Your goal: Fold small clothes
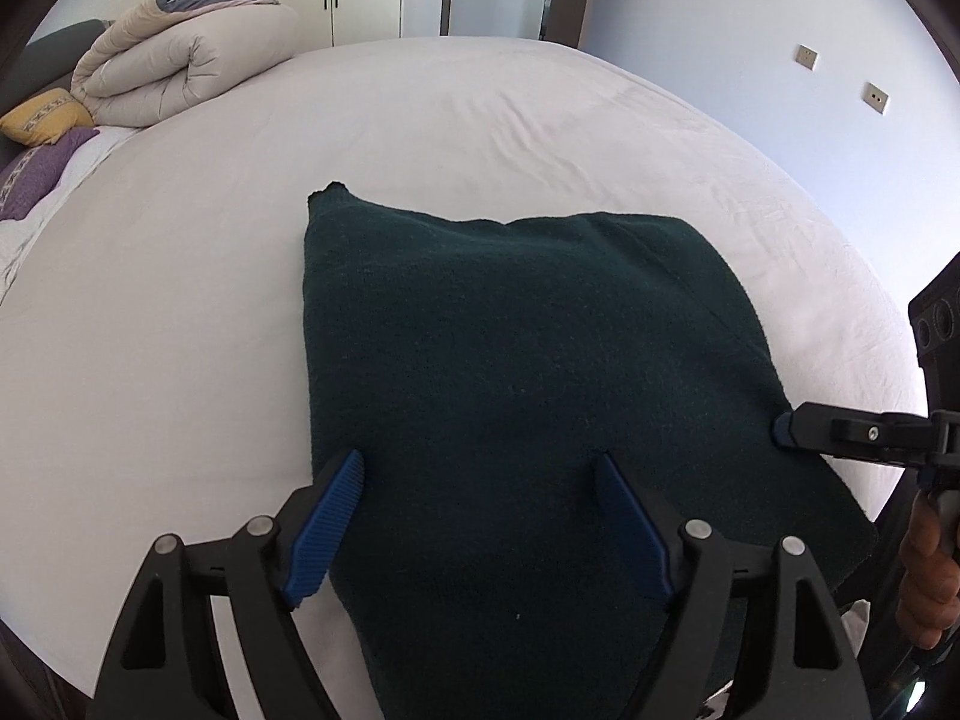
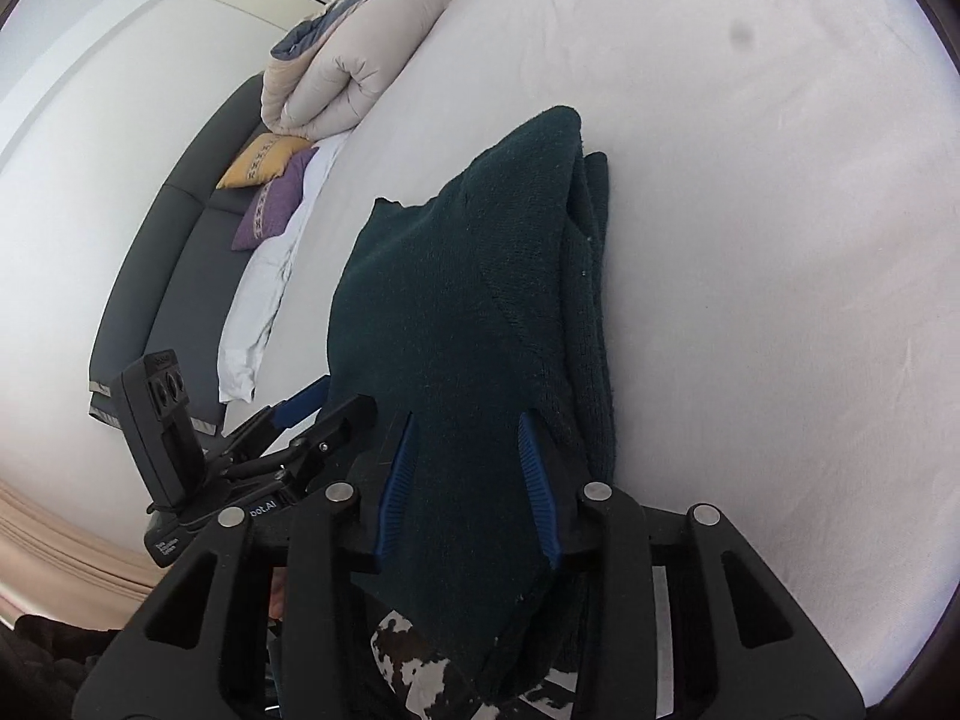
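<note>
A dark green knitted sweater [image 1: 516, 372] lies folded on the white bed [image 1: 180, 276]. Over its near edge my left gripper [image 1: 480, 474] stands open, its blue pads wide apart and nothing pinched between them. From the right, my right gripper [image 1: 786, 429] meets the sweater's right edge. In the right wrist view the sweater [image 2: 468, 300] fills the gap between the right gripper's [image 2: 468, 438] pads, which are shut on the folded edge. Beside that edge, the left gripper [image 2: 324, 408] shows at the lower left.
A rolled beige duvet [image 1: 180, 66] and yellow and purple cushions [image 1: 48, 138] sit at the bed's far left by a dark headboard [image 2: 168, 252]. A hand [image 1: 930, 570] holds the right gripper. Black-and-white patterned fabric [image 2: 414, 660] shows under the sweater's near corner.
</note>
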